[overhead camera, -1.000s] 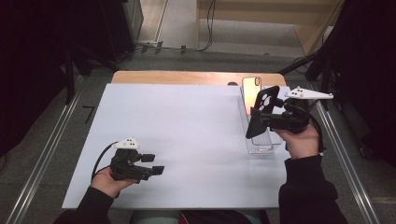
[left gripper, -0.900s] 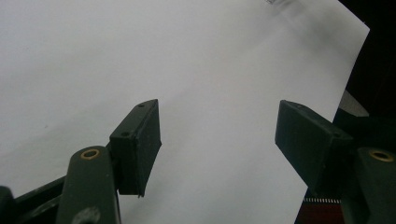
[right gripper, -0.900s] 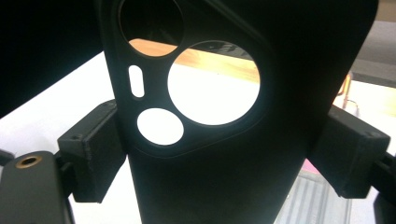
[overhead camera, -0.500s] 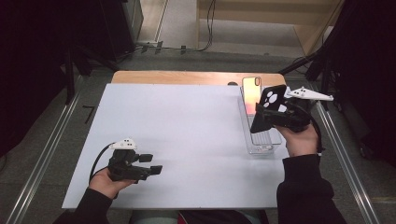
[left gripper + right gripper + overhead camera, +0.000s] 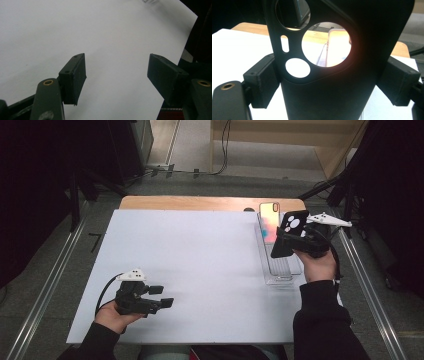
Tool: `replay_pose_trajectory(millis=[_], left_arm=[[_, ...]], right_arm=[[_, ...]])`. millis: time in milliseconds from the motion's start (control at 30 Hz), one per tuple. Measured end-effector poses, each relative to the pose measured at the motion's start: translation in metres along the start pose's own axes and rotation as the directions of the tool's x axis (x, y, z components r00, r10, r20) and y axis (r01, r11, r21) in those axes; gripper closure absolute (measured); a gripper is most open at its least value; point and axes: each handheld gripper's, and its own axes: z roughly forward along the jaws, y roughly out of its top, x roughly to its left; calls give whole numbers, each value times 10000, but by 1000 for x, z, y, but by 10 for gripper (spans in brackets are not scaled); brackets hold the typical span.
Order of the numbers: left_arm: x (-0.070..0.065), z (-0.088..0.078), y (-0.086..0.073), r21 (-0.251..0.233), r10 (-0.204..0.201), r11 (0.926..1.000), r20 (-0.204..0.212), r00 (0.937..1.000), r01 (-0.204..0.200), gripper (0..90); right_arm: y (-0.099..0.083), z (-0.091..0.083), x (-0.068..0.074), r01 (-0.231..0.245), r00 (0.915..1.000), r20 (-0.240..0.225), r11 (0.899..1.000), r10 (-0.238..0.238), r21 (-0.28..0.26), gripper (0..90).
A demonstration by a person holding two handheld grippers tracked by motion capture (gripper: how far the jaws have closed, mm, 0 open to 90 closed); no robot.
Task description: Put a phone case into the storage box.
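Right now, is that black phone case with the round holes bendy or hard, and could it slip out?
The black phone case is thin and full of cut-outs, so it probably weighs little and flexes some. The right gripper pinches its sides, so a hard squeeze might bow it. It looks smooth and stands tall above the pads, so it could tip or slide.

Grey floor point(image 5: 210, 182) around a white-sheeted worktop point(image 5: 200, 260) with wooden far edge, metal rails point(image 5: 45, 285) at both sides, dark curtains point(image 5: 35, 180) flanking, pale wooden furniture point(image 5: 280, 137) beyond.
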Motion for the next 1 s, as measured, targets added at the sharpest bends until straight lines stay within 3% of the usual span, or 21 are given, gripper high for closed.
replay_pose_trajectory(millis=[133, 267, 1000], left_arm=[[0, 0, 0, -25, -13, 10000, -4, 10000, 13, 312], [1, 0, 0, -26, -43, 10000, 4, 10000, 43, 312], [3, -1, -1, -102, -64, 9999, -81, 9999, 64, 313]], right_arm=[[-1, 11, -5, -381, 9993, -19, 9993, 381, 60, 115], [-1, 22, -5, -264, 9993, 268, 9996, 262, 74, 115], [-3, 69, -13, -242, 9972, 725, 9984, 204, 515, 115]])
